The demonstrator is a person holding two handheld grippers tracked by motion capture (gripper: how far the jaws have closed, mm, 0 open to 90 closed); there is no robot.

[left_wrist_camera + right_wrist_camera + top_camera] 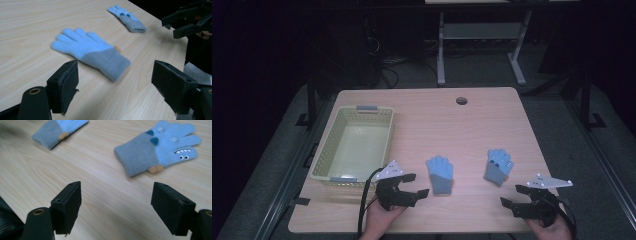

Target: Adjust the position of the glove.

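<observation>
Two small blue gloves with grey cuffs lie flat on the wooden table (472,130). The plain one (440,174) (90,53) rests just right of my left gripper (418,185) (115,82), whose jaws stand wide apart and hold nothing. A second glove (498,166) (160,147) with a monster face and dark spots lies ahead of my right gripper (510,195) (116,207), which is also open and empty. In the left gripper view the far glove (127,17) and the right gripper (172,25) are visible. The plain glove's cuff (57,130) appears in the right gripper view.
A pale yellow plastic basket (324,145) with grey handles stands at the table's left side, nothing in it. A round cable hole (461,100) sits near the far edge. Another table's legs (441,45) stand beyond on the dark floor.
</observation>
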